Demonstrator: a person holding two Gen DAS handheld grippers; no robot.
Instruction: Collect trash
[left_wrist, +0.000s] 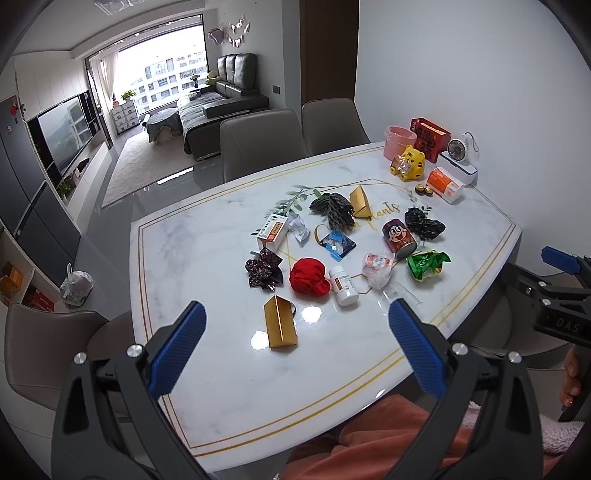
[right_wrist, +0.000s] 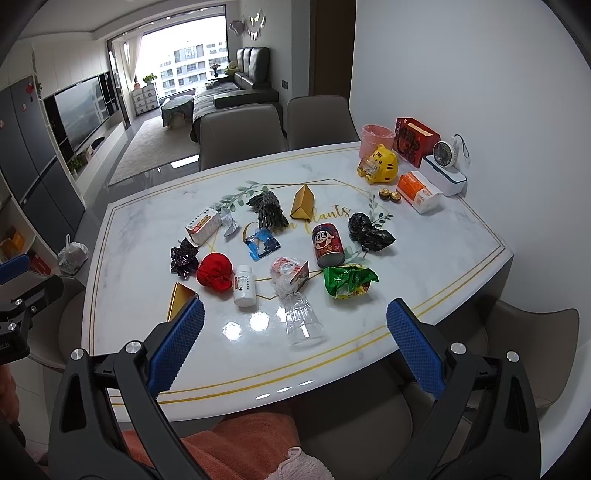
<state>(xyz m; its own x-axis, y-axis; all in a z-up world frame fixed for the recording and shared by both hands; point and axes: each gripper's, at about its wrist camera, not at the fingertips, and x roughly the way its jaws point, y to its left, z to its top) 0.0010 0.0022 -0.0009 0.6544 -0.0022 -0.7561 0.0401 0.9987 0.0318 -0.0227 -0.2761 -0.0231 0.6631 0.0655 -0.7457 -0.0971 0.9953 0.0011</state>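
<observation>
Glossy white marble table (right_wrist: 424, 266) with gold trim lines carries scattered trash: a crumpled red cloth ball (right_wrist: 215, 275), a clear plastic cup (right_wrist: 303, 320) on its side, a red cartoon can (right_wrist: 327, 245) and a crinkled green wrapper (right_wrist: 349, 280). A pink bin (right_wrist: 376, 137) stands at one o'clock near the wall. Both the left gripper (left_wrist: 297, 328) and right gripper (right_wrist: 295, 326) hover level above the near edge, ribbed blue jaws spread wide, holding nothing.
</observation>
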